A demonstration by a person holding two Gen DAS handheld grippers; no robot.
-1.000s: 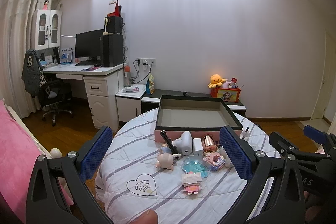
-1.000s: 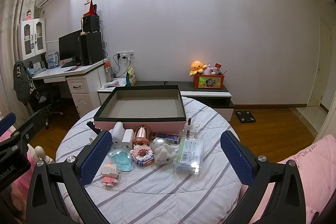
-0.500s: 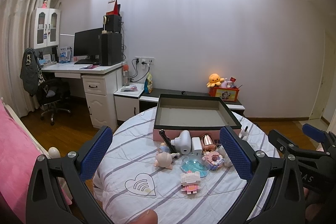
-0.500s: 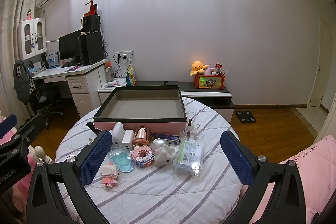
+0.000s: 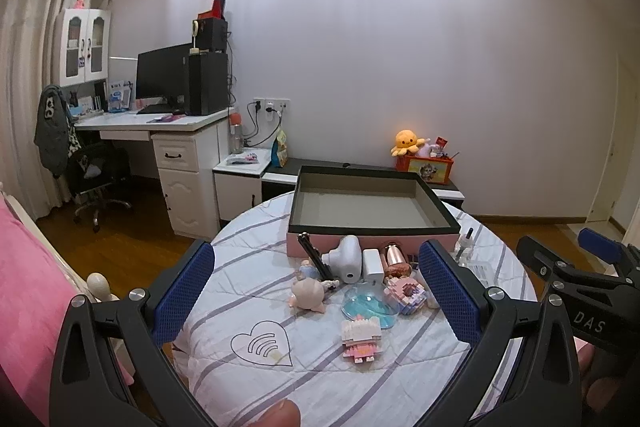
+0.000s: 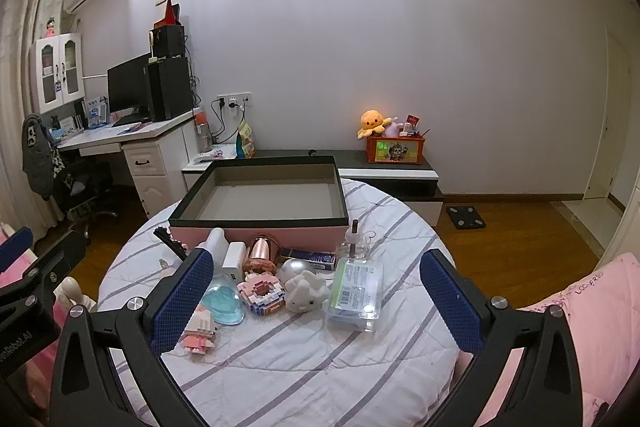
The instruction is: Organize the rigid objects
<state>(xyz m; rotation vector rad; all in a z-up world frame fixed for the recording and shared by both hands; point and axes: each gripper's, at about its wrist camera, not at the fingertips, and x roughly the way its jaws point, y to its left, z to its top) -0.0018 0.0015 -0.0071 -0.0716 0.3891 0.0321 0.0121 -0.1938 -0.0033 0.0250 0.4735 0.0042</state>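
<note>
An empty pink box with a dark rim point(image 5: 372, 227) point(image 6: 260, 219) stands at the far side of a round table with a striped cloth point(image 5: 280, 367) point(image 6: 320, 367). In front of it lie several small objects: a pink block figure point(image 5: 360, 341) point(image 6: 198, 333), a blue heart dish point(image 5: 368, 307) point(image 6: 224, 303), a pink block donut point(image 5: 406, 293) point(image 6: 262, 293), a white hair dryer point(image 5: 348, 259), a copper cup point(image 6: 262, 247) and a clear plastic case point(image 6: 356, 289). My left gripper point(image 5: 316, 301) and right gripper point(image 6: 316, 301) both hover open above the near table edge, holding nothing.
A white desk with a monitor point(image 5: 160, 83) and an office chair point(image 5: 96, 171) stand at the left. A low cabinet with an orange plush point(image 6: 372, 121) runs along the back wall. Pink bedding point(image 6: 580, 327) borders the table at the right, and wood floor surrounds it.
The left wrist view has shifted slightly left and back; the objects sit a little further right in it. The right view is nearly unchanged. Both grippers stay open.
</note>
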